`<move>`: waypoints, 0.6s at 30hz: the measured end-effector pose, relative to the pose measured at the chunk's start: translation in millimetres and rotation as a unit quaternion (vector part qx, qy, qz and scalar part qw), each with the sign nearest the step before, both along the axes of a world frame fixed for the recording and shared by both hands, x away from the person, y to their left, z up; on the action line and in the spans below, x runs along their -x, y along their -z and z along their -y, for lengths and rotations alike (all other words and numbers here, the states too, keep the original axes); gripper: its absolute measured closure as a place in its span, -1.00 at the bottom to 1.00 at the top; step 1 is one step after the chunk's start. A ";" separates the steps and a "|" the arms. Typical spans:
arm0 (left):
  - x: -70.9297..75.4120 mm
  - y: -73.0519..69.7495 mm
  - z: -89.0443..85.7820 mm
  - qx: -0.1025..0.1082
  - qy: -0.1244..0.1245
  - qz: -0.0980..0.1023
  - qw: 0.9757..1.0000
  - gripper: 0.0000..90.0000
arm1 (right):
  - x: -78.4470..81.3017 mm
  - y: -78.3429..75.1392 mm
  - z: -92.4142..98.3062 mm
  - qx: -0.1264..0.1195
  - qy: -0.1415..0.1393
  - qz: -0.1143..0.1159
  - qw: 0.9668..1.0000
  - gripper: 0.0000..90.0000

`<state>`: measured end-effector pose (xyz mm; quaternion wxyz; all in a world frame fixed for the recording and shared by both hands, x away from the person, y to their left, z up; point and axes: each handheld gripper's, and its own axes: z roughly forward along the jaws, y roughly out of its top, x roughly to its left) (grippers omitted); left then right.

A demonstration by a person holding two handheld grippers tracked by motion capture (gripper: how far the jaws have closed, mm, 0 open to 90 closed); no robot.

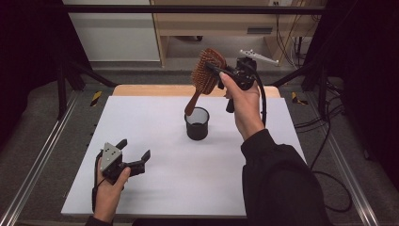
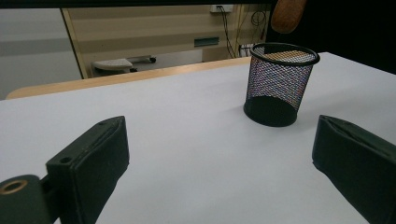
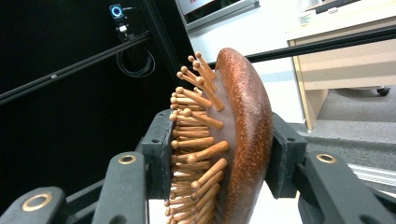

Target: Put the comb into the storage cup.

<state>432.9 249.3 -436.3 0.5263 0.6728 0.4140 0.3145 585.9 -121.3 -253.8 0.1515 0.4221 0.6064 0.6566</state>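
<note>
White desk (image 1: 155,188), brush over cup.
R tool (image 1: 217,71) clamps brown wooden bristle hairbrush (image 1: 203,75) by its head, handle tip above black mesh cup (image 1: 197,124); L tool (image 1: 135,154) wide, nothing btw jaws.

Reddish-brown wooden hairbrush (image 1: 205,70) with tan pegs; black mesh cup (image 1: 197,123); white table (image 1: 188,165).
</note>
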 end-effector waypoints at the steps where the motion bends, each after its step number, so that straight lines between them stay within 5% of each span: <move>1: 0.0 0.0 0.0 0.000 0.000 0.000 1.000 -0.91 | 0.0 0.0 0.0 0.000 0.000 0.000 1.000 0.16; 18: -0.4 0.5 0.9 -0.003 0.003 -0.001 1.000 -0.91 | -3.3 1.2 8.2 0.009 0.007 -0.004 1.000 0.15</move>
